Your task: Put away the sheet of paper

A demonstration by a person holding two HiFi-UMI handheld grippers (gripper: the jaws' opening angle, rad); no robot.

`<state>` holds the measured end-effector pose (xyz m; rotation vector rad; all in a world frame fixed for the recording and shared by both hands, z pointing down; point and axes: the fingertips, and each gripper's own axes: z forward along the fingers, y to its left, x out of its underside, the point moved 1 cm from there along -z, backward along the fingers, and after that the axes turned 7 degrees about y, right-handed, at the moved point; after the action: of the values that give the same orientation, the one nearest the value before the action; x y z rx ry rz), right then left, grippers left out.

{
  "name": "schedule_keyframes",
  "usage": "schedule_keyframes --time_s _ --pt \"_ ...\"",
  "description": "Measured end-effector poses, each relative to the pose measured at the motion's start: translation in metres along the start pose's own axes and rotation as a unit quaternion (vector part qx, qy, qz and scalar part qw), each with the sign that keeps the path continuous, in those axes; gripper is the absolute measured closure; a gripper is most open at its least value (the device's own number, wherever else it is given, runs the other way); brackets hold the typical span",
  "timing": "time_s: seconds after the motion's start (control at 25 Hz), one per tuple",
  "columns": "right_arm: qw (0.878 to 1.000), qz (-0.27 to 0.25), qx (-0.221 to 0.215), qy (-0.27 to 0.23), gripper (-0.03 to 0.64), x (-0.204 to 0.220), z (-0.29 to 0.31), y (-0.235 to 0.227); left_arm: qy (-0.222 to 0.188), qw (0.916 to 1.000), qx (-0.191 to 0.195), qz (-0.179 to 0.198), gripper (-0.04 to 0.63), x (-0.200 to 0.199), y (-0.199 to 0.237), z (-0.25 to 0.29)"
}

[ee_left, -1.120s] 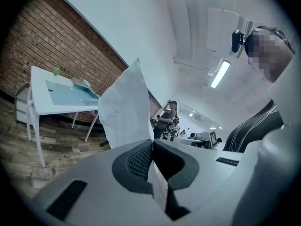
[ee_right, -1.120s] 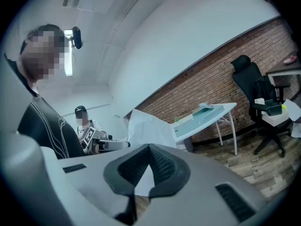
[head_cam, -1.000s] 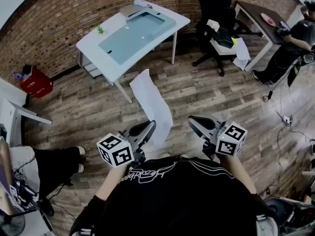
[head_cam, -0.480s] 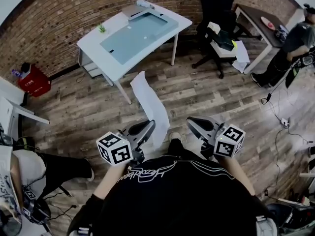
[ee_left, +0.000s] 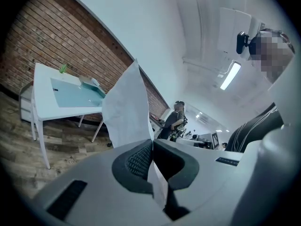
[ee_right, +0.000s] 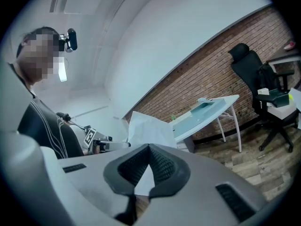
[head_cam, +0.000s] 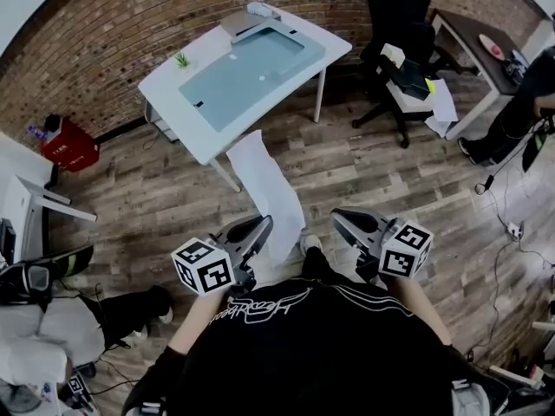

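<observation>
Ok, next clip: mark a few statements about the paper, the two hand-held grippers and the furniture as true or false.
1. The left hand-held gripper is shut on the sheet of paper. True.
2. The right hand-held gripper also grips the sheet. False: its jaws meet on nothing, apart from the sheet.
3. The sheet lies flat on the white table. False: it is held up over the wooden floor, short of the table.
4. In the head view, a black office chair stands to the right of the table. True.
</observation>
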<state>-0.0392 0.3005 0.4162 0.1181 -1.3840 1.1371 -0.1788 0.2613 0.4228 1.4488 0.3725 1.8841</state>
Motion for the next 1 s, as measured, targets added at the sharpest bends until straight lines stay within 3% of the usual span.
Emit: schedule_keyframes --time_s 0.44,0.6,1.0 --pt "1.0 0.023 -0.015 -0.011 0.614 -0.082 0.021 -0.124 -0.002 0.9995 -0.027 -0.013 0.565 -0.094 0.061 0.099" --pt "0.997 0.052 -0.04 -0.034 0.614 -0.102 0.023 -0.15 -0.004 0.9992 -0.038 -0.013 0.563 -0.118 0.078 0.122" --pt "0.999 0.034 -0.034 -0.023 0.614 -0.131 0.03 -0.198 -0.028 0.997 -0.072 -0.005 0.564 -0.163 0.112 0.14"
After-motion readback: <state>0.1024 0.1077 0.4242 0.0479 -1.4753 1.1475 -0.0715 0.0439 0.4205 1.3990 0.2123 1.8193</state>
